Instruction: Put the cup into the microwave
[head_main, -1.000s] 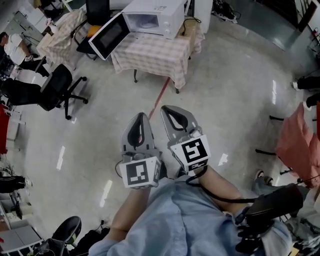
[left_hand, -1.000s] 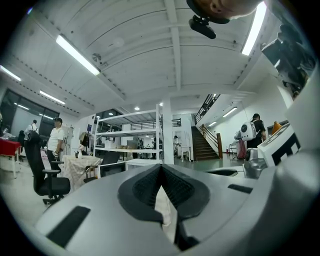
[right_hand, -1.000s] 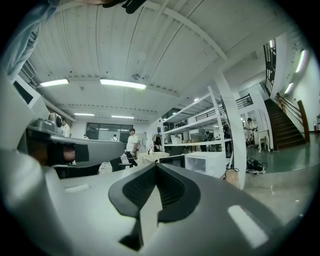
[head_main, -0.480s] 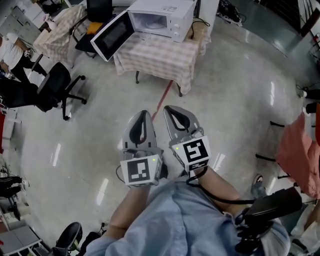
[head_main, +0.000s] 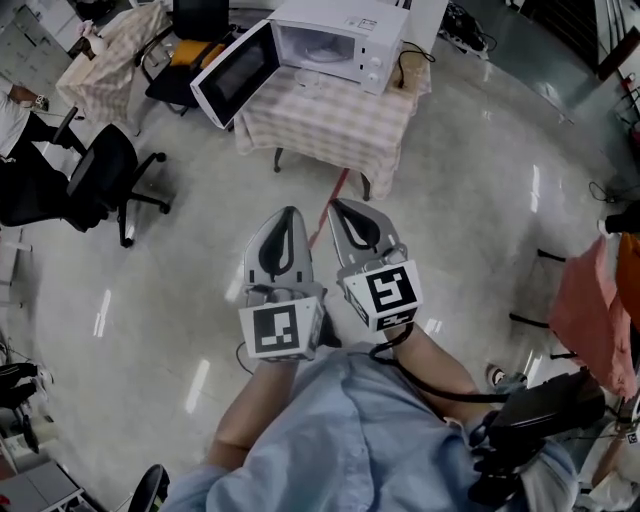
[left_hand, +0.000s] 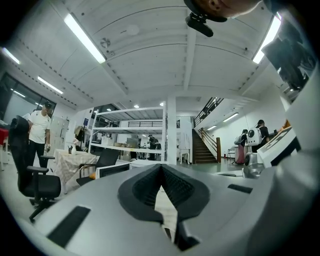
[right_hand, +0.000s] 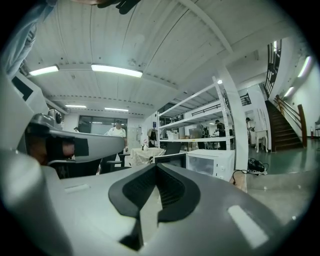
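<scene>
The white microwave (head_main: 335, 30) stands on a table with a checked cloth (head_main: 330, 125) at the top of the head view. Its door (head_main: 235, 72) hangs open to the left. The right gripper view also shows the microwave (right_hand: 212, 162), some way ahead. I cannot pick out a cup in any view. My left gripper (head_main: 287, 215) and right gripper (head_main: 345, 207) are held side by side over the bare floor, well short of the table and pointing toward it. Both are shut with nothing between their jaws, as the left gripper (left_hand: 161, 167) and right gripper (right_hand: 156, 167) show in their own views.
A black office chair (head_main: 95, 180) stands on the left, with a person (head_main: 15, 110) beyond it. Behind the microwave door are another chair (head_main: 185, 50) and a second clothed table (head_main: 105, 60). A red floor line (head_main: 335, 190) runs to the table. Pink cloth (head_main: 590, 310) hangs at right.
The table and microwave have come lower and nearer in the head view. Both grippers keep their side-by-side pose and stay shut as they are carried toward the table.
</scene>
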